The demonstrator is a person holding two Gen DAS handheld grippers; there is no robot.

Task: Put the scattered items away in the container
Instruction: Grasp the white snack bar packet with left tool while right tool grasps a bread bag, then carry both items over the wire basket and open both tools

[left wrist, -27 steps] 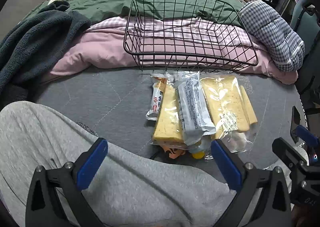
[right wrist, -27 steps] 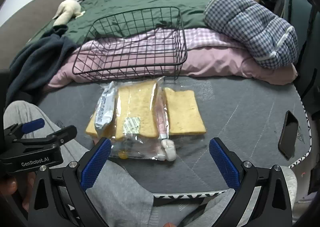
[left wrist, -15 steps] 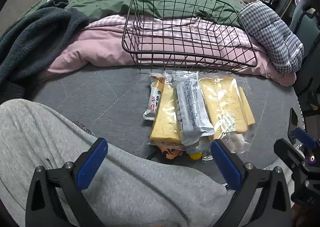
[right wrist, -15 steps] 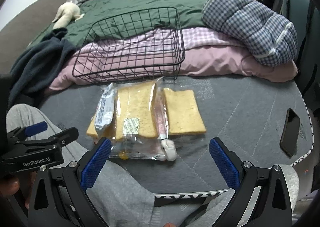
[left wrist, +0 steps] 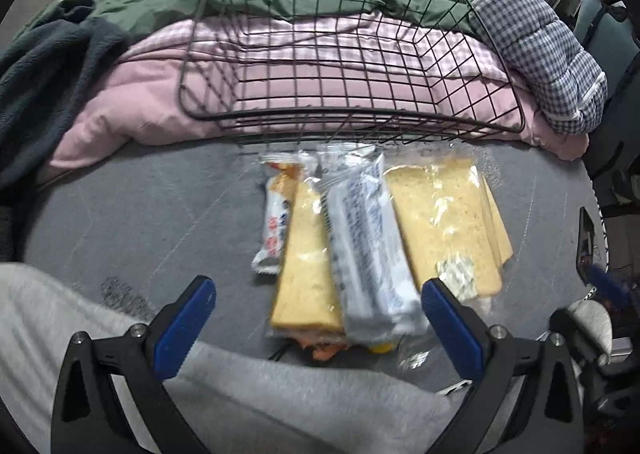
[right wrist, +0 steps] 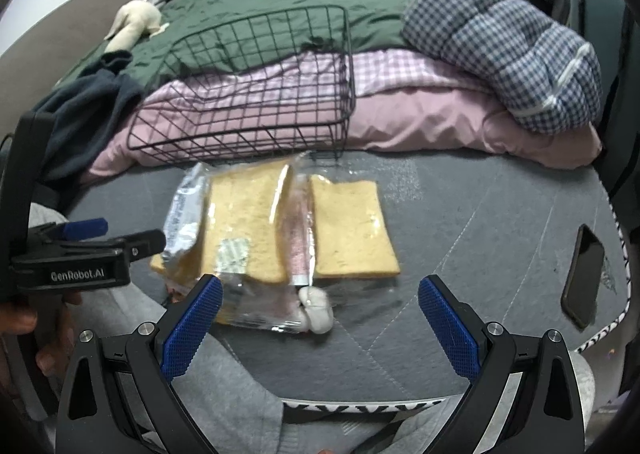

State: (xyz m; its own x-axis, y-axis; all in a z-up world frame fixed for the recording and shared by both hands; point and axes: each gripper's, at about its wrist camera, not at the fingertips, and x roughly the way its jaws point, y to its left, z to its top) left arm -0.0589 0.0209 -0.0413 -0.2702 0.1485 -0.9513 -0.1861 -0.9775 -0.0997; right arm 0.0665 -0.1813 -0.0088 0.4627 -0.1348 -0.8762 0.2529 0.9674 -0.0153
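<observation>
Hovering over snack pile: left gripper [left wrist: 316, 318] wide open, holding nothing; right gripper [right wrist: 320, 314] same, empty; bread packs [left wrist: 440, 222], silver wrapper [left wrist: 368, 250], small red-print packet [left wrist: 276, 222] overlapped on grey mat [left wrist: 140, 214]; wire basket [left wrist: 340, 66] at 12 o'clock, touching pile's far edge, nothing inside; risk, by judgement: slick film slipping from pads, or pinch dragging neighbouring packs; versus 0.9 s ago, left view nearer pile, basket looms larger; right view barely shifted.

Wire basket [left wrist: 352, 66] behind the snack packets [left wrist: 372, 238] (touching side by side), phone [right wrist: 583, 274] far right
</observation>
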